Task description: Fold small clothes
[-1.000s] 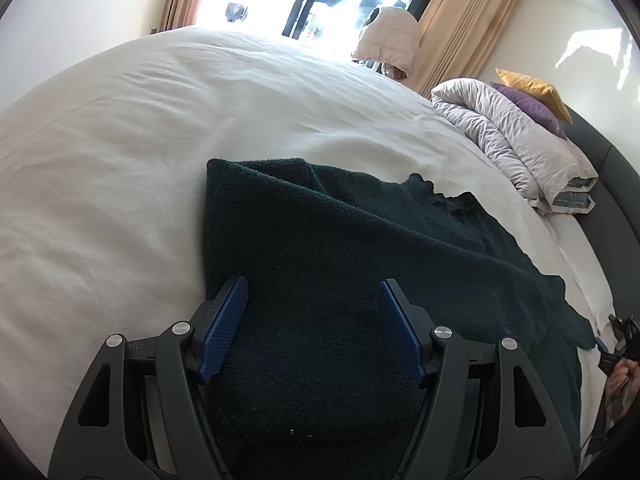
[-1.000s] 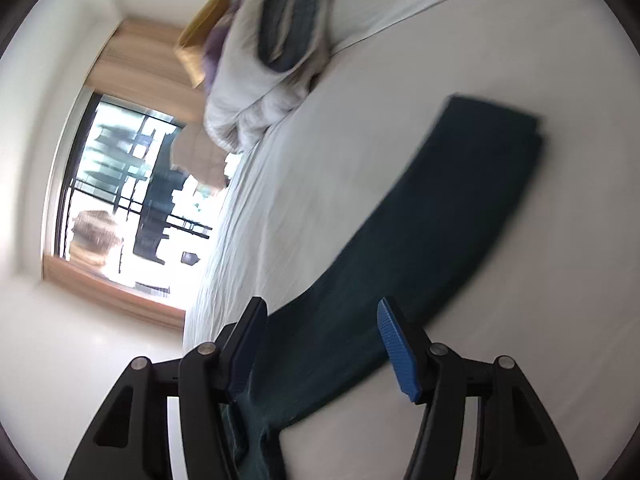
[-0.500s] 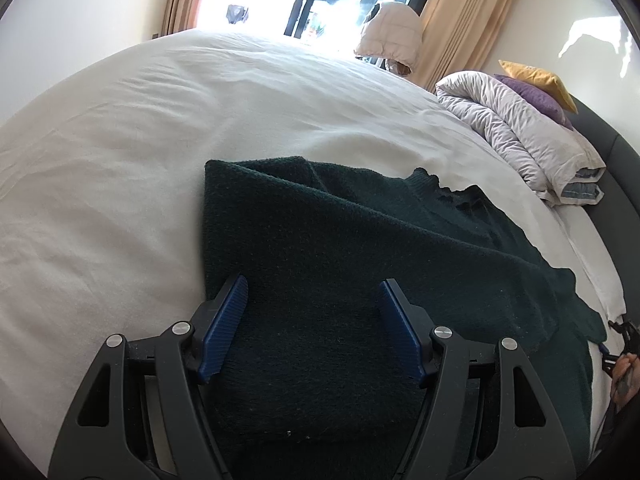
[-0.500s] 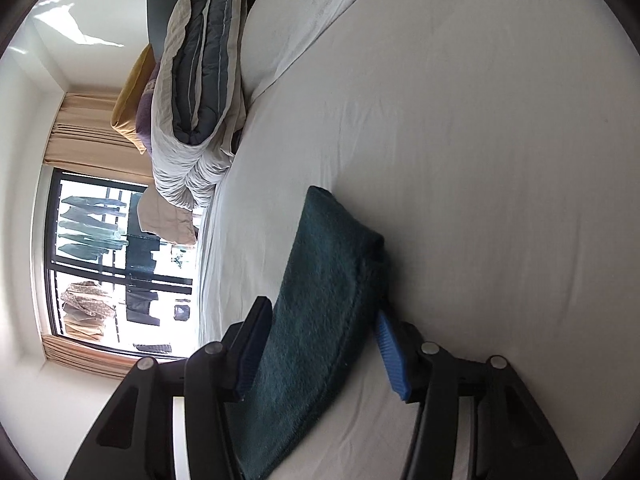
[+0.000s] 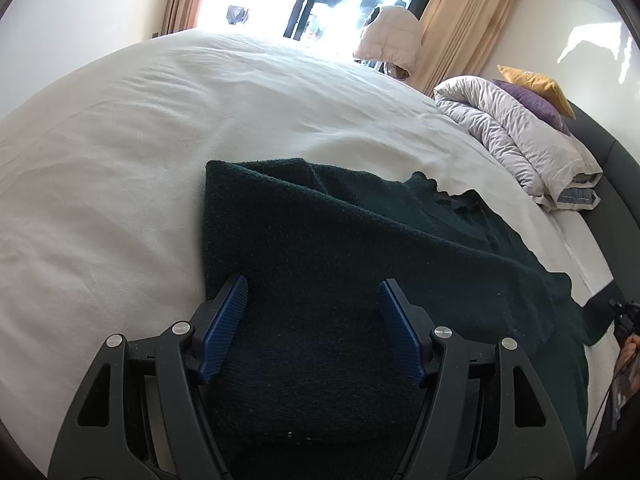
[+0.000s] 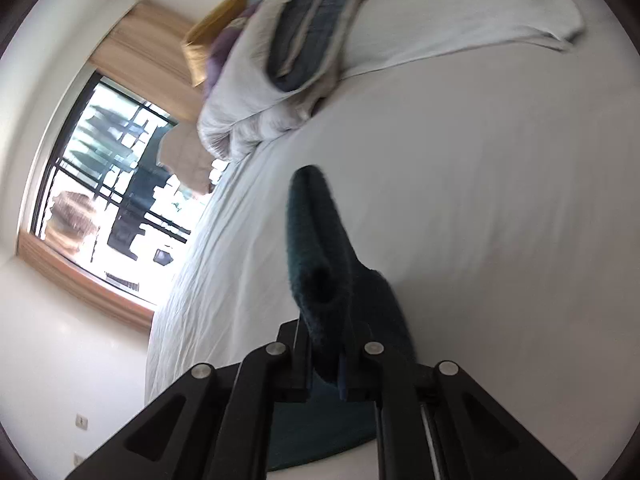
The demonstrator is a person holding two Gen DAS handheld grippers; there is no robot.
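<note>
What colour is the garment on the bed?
Dark green knit garment, plain with no pattern; the left wrist view shows it best.

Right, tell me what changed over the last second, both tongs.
The right tongs closed: open around the dark green sweater a second ago, they now pinch a bunched fold of it. The left tongs stayed open over the sweater, which lies as it did on the white bed sheet.
</note>
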